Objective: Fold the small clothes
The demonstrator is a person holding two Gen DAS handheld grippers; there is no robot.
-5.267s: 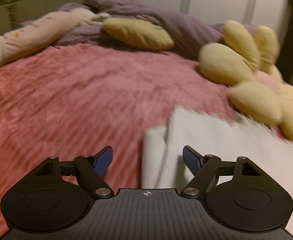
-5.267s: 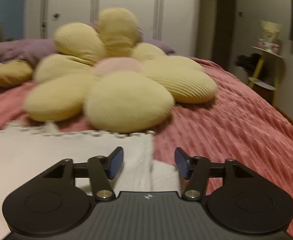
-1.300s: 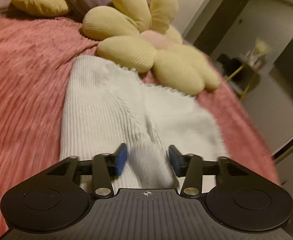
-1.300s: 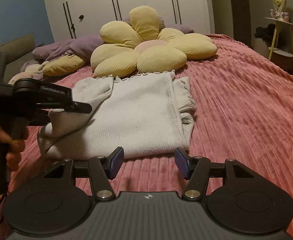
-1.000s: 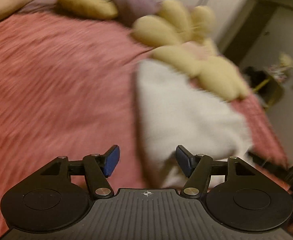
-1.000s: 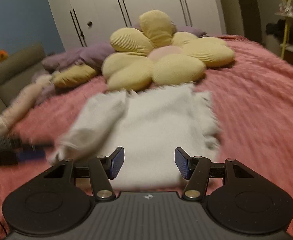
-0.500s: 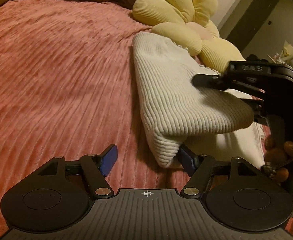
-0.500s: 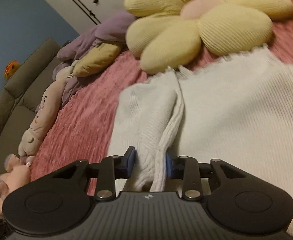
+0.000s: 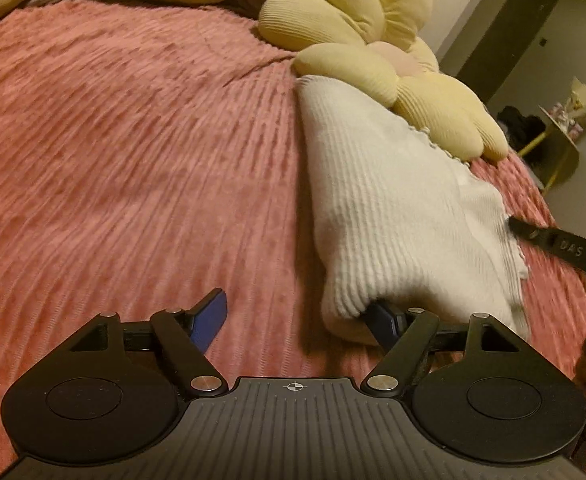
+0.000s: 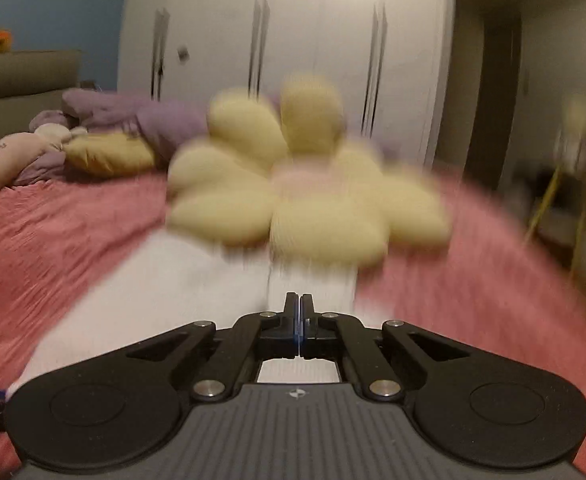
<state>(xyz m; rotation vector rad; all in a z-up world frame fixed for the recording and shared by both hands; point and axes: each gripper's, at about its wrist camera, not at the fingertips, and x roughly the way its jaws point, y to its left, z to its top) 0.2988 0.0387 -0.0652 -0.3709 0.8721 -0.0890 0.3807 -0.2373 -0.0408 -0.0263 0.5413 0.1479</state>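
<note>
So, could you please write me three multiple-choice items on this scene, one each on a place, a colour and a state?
1. Where does the white knit garment lie?
A. On the pink bedspread, its far edge by the flower cushion
B. On the sofa
C. On the side table

2. What colour are the flower cushion's petals?
A. Blue
B. Yellow
C. Green

3. How do the right tongs stand?
A. Wide open
C. Out of view
B. Shut, pads together

Answers:
1 A: the garment rests on the ribbed pink cover below the petals.
2 B: pale yellow petals surround a pink centre.
3 B: the blue pads meet, with no cloth visible between them.
</note>
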